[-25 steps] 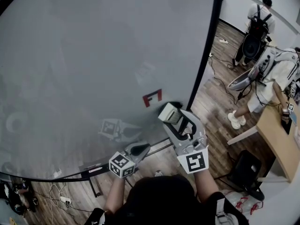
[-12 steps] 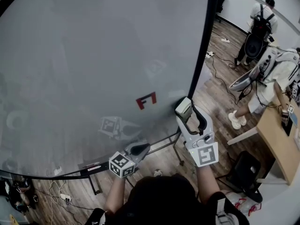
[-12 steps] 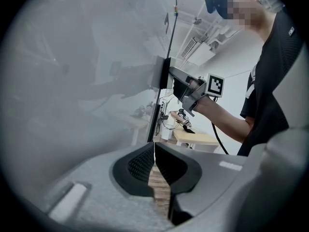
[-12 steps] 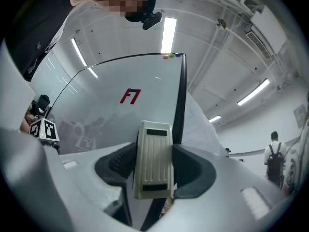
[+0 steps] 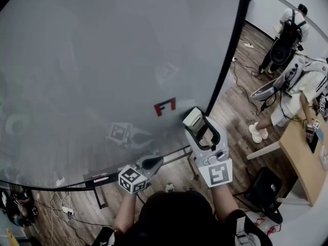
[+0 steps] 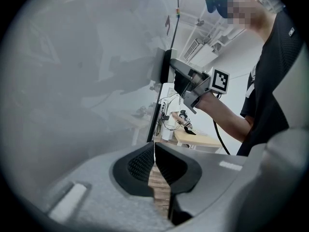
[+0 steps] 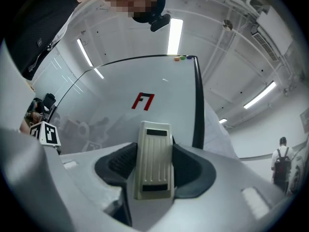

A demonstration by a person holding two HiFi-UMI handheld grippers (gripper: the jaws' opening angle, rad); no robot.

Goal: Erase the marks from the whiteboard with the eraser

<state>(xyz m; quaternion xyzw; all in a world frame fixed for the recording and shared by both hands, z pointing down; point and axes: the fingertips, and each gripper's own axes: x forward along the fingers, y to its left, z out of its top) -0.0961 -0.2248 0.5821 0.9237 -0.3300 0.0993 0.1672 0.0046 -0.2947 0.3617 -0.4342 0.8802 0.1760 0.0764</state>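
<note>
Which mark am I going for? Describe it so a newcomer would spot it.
Start at the big grey whiteboard and follow its black right edge down toward the bottom corner. Just left of that edge, beside the eraser in the right gripper, sits the mark: the only red drawing there, two small angular strokes.
</note>
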